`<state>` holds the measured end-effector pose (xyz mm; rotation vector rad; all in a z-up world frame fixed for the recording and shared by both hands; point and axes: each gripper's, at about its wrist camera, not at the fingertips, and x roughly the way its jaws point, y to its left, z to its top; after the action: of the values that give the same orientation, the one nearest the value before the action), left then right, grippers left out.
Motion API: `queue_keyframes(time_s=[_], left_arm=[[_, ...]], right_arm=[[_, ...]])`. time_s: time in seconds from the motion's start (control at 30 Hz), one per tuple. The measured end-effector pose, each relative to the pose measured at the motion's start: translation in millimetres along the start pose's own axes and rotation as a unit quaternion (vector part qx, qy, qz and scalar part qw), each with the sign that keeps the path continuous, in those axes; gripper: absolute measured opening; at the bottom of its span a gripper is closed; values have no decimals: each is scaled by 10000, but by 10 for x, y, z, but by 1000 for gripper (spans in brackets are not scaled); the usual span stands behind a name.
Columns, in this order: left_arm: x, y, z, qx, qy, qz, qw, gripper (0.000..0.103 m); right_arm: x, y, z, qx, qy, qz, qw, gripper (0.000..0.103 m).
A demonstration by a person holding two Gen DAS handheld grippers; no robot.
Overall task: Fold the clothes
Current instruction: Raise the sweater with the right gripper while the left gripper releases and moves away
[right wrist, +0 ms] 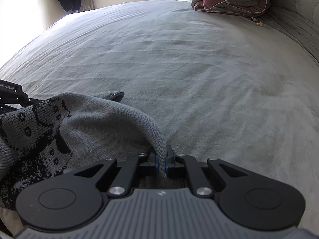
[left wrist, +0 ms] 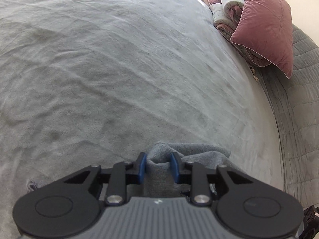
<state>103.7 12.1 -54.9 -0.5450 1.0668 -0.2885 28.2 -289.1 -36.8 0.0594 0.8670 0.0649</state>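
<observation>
Pinching a thin ridge of the grey sweater (right wrist: 95,127), the right tool (right wrist: 161,164) has its blue pads pressed almost together on the knit, which runs up and over to the left in a loose hump with the black pattern showing. The left tool (left wrist: 158,166) has sweater cloth bunched between its pads (left wrist: 142,166), which stand further apart around a thicker wad; they look to be bearing on the cloth, though how firmly I cannot tell. Both tools point down toward the bed (left wrist: 119,69), and the sweater lies at its near edge, close under them, with most of the sheet beyond it bare. The main risk is the left hold: a fat, rounded bunch can slide out of the pads when lifted, dropping one side and twisting the garment. The right pinch takes so little fabric that a sharp pull might strip it free or stretch the knit. If the two holds are not matching points, such as both shoulders or both hem corners, the sweater will probably hang skewed and fold crooked. A pillow (left wrist: 265,25) and rolled bedding (left wrist: 227,10) sit well apart at the head and should not interfere.
</observation>
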Motion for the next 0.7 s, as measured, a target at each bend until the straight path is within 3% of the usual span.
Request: queue_keyframes(time_s=[0.17, 0.3, 0.5, 0.63, 0.7], left_arm=[[-187, -189, -111, 473, -757, 406, 9952, 7], [-457, -336, -126, 819, -1446, 745, 9833, 7], [-952, -547, -102, 1432, -2661, 1444, 9423, 7], [-1222, -612, -82, 1665, -3301, 1852, 9105, 7], [-1299, -611, -44, 1691, -3515, 2013, 8985, 7]], right_arm=[[-29, 58, 42, -69, -101, -35, 9999, 9], [-103, 133, 132, -44, -310, -3, 9995, 9], [-227, 373, 304, -114, -703, 150, 9973, 9], [-319, 602, 456, -254, -1161, 154, 9928, 9], [-364, 688, 527, -246, -1392, 140, 9899, 9]])
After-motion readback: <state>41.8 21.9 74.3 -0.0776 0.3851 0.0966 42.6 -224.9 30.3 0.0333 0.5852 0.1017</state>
